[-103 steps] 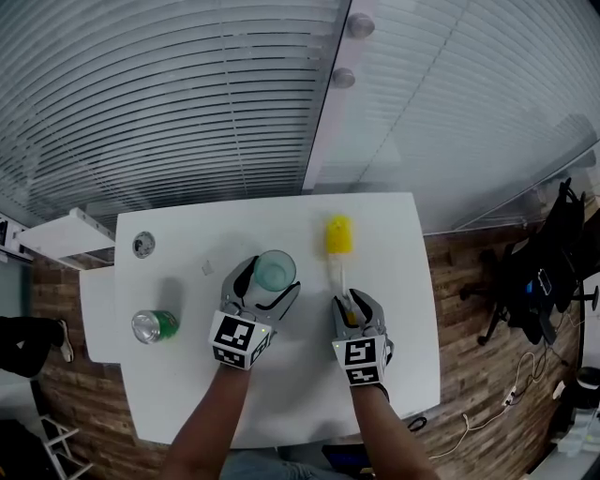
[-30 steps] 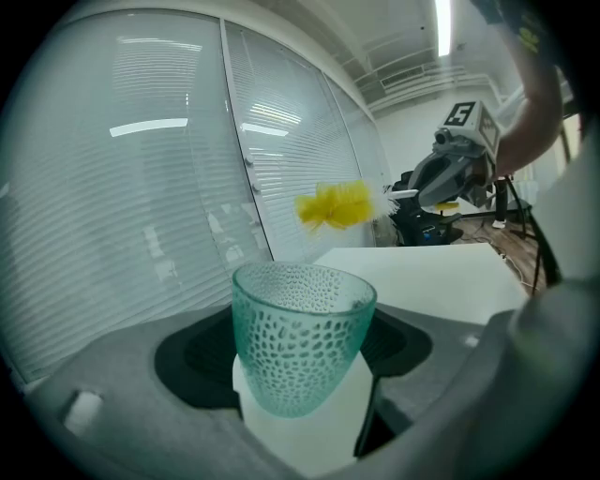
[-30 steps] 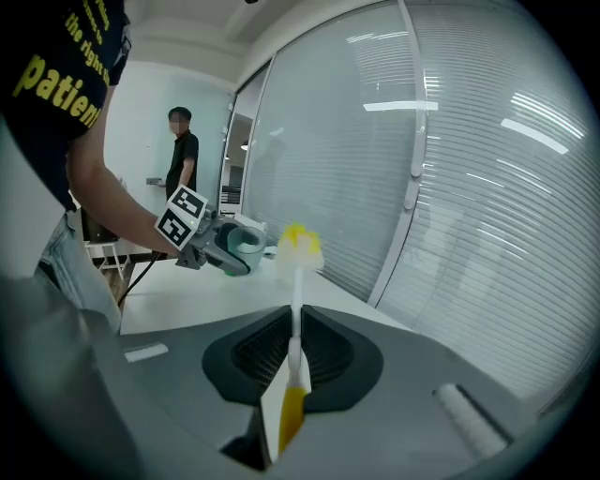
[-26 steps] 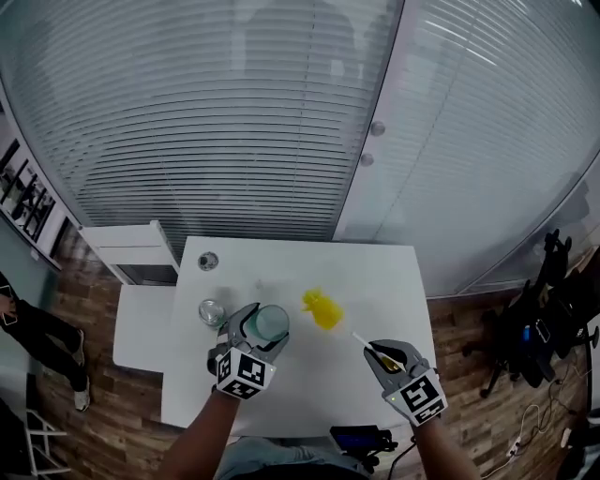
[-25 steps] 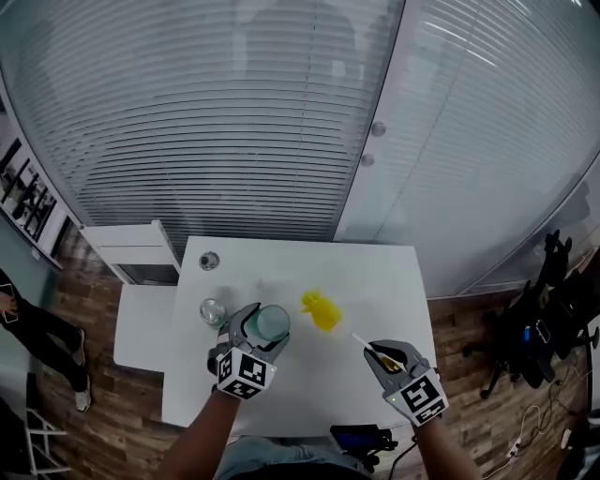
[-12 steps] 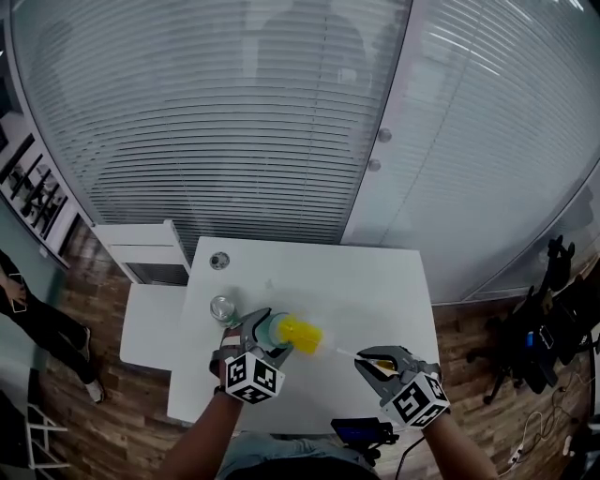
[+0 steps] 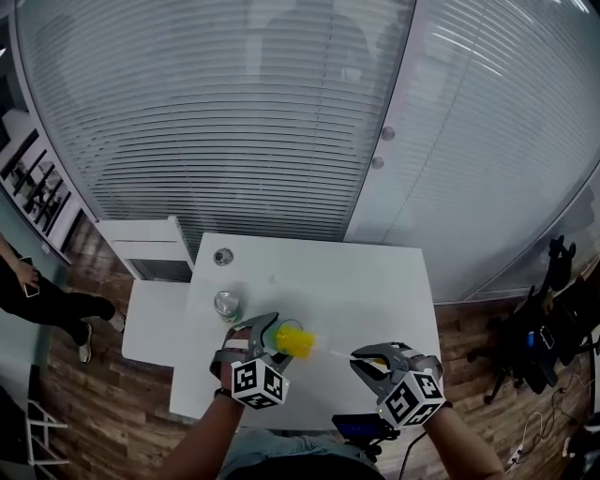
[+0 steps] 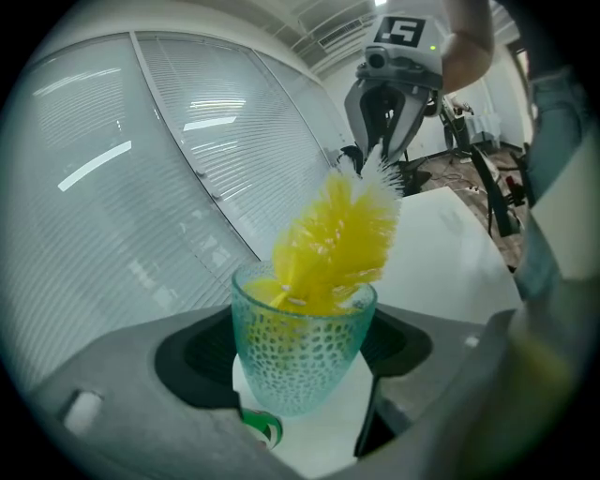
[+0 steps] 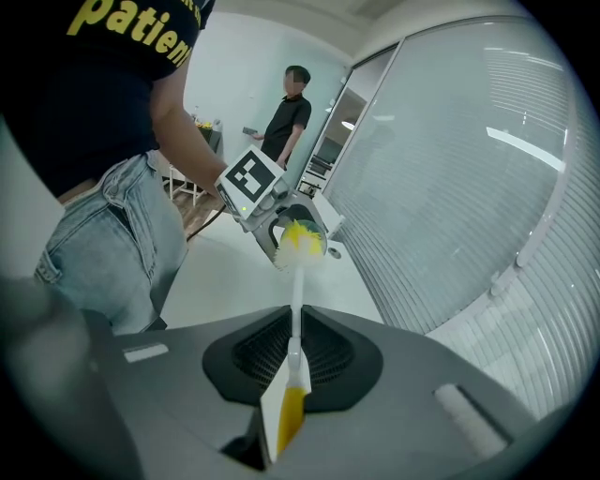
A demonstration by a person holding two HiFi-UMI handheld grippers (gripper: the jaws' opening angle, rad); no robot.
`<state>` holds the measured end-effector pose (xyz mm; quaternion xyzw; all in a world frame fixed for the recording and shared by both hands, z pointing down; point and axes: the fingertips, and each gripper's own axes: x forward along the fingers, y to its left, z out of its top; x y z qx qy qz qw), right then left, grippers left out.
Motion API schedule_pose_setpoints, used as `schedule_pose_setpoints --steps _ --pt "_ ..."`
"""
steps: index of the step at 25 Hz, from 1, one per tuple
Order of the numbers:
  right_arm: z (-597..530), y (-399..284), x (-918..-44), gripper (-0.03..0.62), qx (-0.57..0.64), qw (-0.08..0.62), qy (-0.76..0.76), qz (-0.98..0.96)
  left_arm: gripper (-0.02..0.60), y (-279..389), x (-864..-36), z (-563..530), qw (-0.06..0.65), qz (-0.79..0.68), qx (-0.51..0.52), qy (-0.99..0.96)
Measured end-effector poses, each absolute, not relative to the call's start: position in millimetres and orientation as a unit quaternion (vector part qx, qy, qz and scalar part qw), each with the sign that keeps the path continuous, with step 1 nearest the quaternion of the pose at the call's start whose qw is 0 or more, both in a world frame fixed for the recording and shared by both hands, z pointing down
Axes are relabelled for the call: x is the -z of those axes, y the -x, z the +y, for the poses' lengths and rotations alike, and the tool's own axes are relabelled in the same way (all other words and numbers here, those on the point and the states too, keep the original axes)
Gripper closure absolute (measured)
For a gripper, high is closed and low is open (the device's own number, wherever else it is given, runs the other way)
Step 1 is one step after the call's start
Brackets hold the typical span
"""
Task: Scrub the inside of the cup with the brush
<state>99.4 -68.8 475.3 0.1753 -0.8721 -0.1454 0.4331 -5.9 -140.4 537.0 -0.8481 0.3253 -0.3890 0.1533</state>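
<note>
Black T-shirt (image 9: 56, 112), short sleeves, yellow lettering (image 9: 131, 26) across it. Blue jeans (image 9: 103, 248). Left gripper (image 7: 269, 335) and right gripper (image 7: 367, 358): grey moulded shells, ribbed dark pads (image 9: 255, 354), each topped by a white cube (image 7: 260, 385) of black square markers.

Light was soft and even; strip lights glared as white streaks on the glass wall (image 8: 122, 216) beyond the left gripper (image 8: 305, 375); the head view was dimmer and greyish, darkest over the floor (image 7: 103, 412) to the left of that gripper. Both gripper views bowed strongly toward black round edges; the jaw bodies nearest each lens were soft, while the brush (image 8: 333, 239) ahead of the left gripper was sharp.
</note>
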Motion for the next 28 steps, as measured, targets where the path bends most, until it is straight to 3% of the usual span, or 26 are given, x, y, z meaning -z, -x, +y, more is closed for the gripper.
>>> schedule_pose_setpoints --steps 28 --pt "-67.1 -54.5 -482.7 0.557 0.189 0.514 -0.119 -0.828 0.189 0.4 -564.0 -122.7 0.192 0.274 0.462 0.821"
